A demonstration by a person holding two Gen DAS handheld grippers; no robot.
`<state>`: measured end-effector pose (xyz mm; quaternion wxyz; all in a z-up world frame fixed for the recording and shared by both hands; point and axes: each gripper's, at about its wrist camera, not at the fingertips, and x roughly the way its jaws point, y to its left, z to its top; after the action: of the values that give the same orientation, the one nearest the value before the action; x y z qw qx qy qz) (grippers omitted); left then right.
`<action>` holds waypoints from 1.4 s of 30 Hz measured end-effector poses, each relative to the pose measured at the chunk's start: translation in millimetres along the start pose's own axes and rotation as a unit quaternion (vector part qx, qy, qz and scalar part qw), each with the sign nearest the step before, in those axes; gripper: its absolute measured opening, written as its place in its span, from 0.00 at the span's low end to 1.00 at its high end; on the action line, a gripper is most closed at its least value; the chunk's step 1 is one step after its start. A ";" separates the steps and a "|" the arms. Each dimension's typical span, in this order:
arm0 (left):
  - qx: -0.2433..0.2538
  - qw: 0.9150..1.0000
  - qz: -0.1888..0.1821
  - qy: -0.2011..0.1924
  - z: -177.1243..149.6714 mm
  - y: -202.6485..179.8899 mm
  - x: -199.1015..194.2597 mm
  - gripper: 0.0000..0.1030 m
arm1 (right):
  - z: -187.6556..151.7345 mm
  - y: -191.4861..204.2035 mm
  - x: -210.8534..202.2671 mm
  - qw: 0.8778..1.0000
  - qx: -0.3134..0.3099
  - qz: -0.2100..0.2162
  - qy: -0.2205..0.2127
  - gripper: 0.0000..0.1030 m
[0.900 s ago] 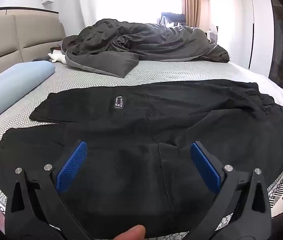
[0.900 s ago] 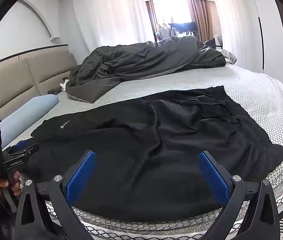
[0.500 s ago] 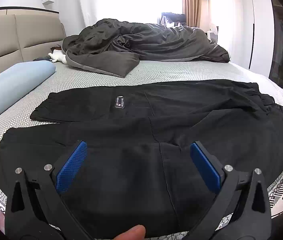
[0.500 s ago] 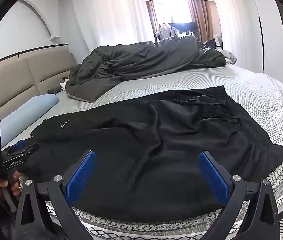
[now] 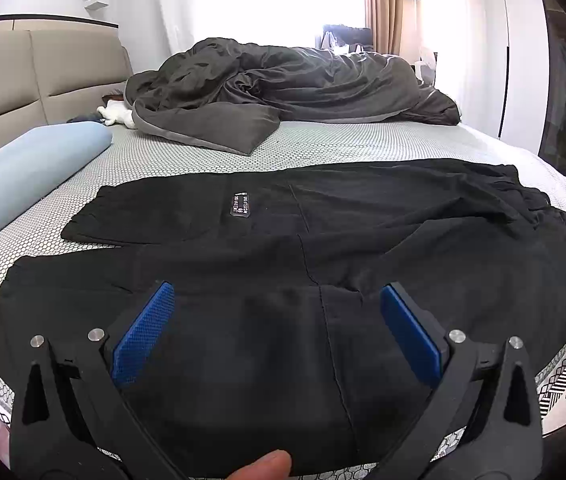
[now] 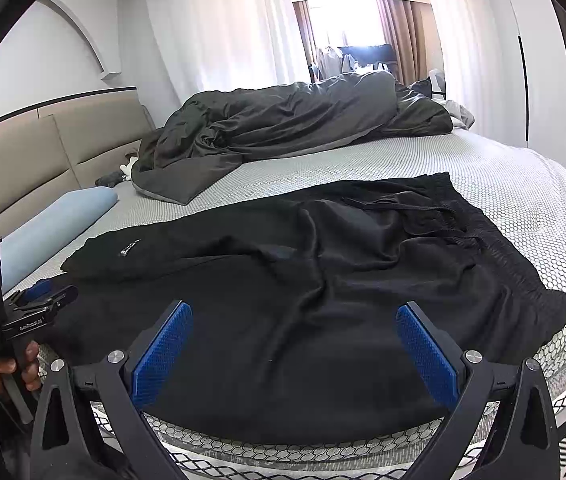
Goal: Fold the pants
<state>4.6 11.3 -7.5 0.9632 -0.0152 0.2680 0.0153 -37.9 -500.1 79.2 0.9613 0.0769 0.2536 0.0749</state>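
Observation:
Black pants (image 5: 323, 248) lie spread across the near part of the bed, legs stretching to the left, waistband with a drawstring (image 6: 415, 210) at the right. A small label (image 5: 240, 205) sits on the far leg. My left gripper (image 5: 277, 292) hovers open above the near leg, nothing between its blue pads (image 5: 143, 336). Over the pants' (image 6: 303, 304) near edge my right gripper (image 6: 293, 312) also stands open and empty. In the right wrist view the left gripper (image 6: 37, 300) shows at the far left, held by a hand (image 6: 23, 368).
A crumpled dark grey duvet (image 5: 283, 92) is heaped at the far side of the bed. A light blue bolster pillow (image 5: 23, 172) lies along the beige headboard (image 5: 23, 72) on the left. The patterned mattress (image 6: 363, 160) drops off at the near edge.

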 end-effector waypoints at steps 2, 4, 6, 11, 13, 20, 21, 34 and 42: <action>0.000 1.000 0.000 0.000 0.1 0.0 0.1 0.99 | -0.9 0.3 0.0 1.000 -0.002 -0.001 0.000 1.00; 0.000 1.000 0.000 0.000 0.1 0.3 0.0 0.99 | -1.1 0.5 -0.1 1.000 0.001 0.001 -0.004 1.00; 0.000 1.000 0.000 0.000 0.1 -0.3 0.0 0.99 | -1.1 0.1 -0.5 1.000 0.000 0.002 -0.005 1.00; 0.000 1.000 0.001 0.001 0.2 0.3 0.2 0.99 | -1.5 -0.5 -0.4 1.000 0.003 0.004 -0.010 1.00; 0.000 1.000 0.001 0.000 0.1 -0.3 0.0 0.99 | -1.4 -0.5 -0.6 1.000 0.004 0.005 -0.012 1.00; 0.000 1.000 0.002 -0.001 -0.7 2.4 0.5 0.99 | -1.3 -0.6 -0.5 1.000 0.005 0.007 -0.011 1.00; 0.000 1.000 0.002 -0.001 -0.7 2.4 0.5 0.99 | -1.5 -0.3 -1.1 1.000 0.005 0.008 -0.017 1.00; 0.000 1.000 0.002 0.000 -0.5 2.4 0.7 0.99 | -1.4 -0.1 -0.6 1.000 0.001 0.004 -0.013 1.00; 0.003 1.000 0.004 -0.008 -0.6 5.1 -2.7 0.99 | -1.6 0.2 -0.5 1.000 0.001 0.003 -0.013 1.00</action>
<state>1.8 16.3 -6.7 0.9652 -0.0111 0.2604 0.0187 -39.2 -499.9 78.1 0.9643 0.0794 0.2408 0.0771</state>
